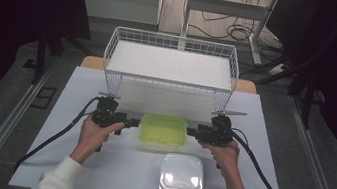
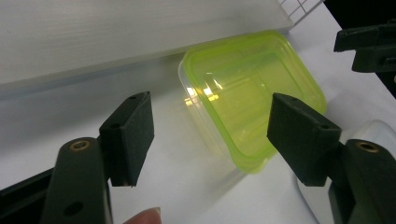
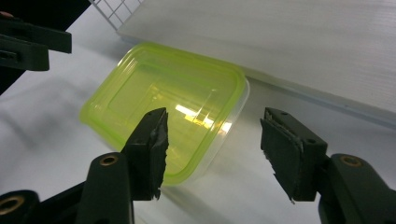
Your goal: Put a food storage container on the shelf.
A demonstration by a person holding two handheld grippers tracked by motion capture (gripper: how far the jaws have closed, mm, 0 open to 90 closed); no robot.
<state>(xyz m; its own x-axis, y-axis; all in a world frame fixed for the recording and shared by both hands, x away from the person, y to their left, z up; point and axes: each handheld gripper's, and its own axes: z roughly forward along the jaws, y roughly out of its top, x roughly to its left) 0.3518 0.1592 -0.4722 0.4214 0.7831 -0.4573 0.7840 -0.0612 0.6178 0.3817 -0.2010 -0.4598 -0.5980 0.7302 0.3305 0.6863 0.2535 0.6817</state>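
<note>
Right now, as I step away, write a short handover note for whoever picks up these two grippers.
Left gripper: jaws open, at the left end of the green-lidded container, nothing held.
Right gripper: jaws open, at its right end, nothing held.
The container sits on the table in front of the wire basket; a clear container lies nearer the person.
Done: both grippers lined up.
Left: probably close on the container from both ends and lift.

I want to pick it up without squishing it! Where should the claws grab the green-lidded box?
Probably by its two short ends, one claw from each side. The green-lidded box lies flat with its long side across the table, and the left claw and right claw already face those ends, open. The lid's rim sticks out there, giving a firm edge.
</note>
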